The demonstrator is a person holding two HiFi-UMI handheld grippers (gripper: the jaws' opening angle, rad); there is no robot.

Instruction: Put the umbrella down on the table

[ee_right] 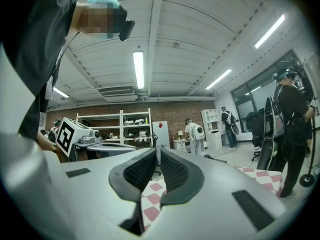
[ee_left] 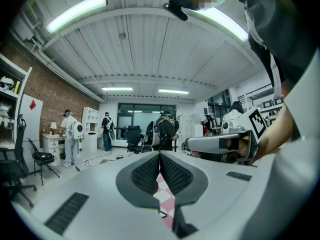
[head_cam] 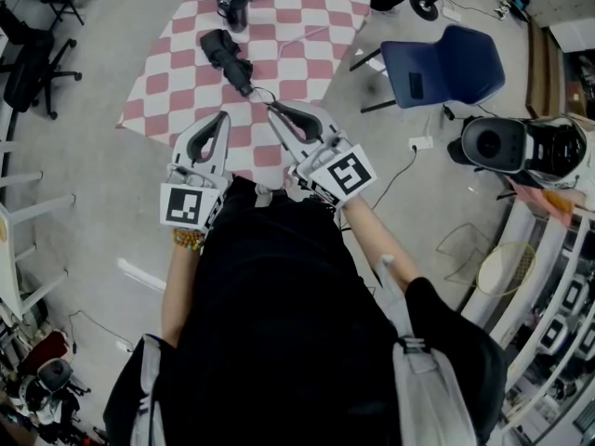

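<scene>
My right gripper [head_cam: 273, 109], jaws pinched almost together, sits near the folded umbrella [head_cam: 226, 56]. It lies on the checkered table [head_cam: 316, 26] at eleven o'clock, long axis eleven-to-five, pointing at these jaws. My closed left gripper [head_cam: 222, 117] sits slightly farther off.

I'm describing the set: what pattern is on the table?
The table shows pink-and-white checks, clearest in the head view.

Black top [head_cam: 270, 286], beaded bracelet [head_cam: 188, 239]; grey left gripper [head_cam: 221, 116] and right gripper [head_cam: 272, 108], black-padded jaws, marker cubes [head_cam: 346, 173].
</scene>
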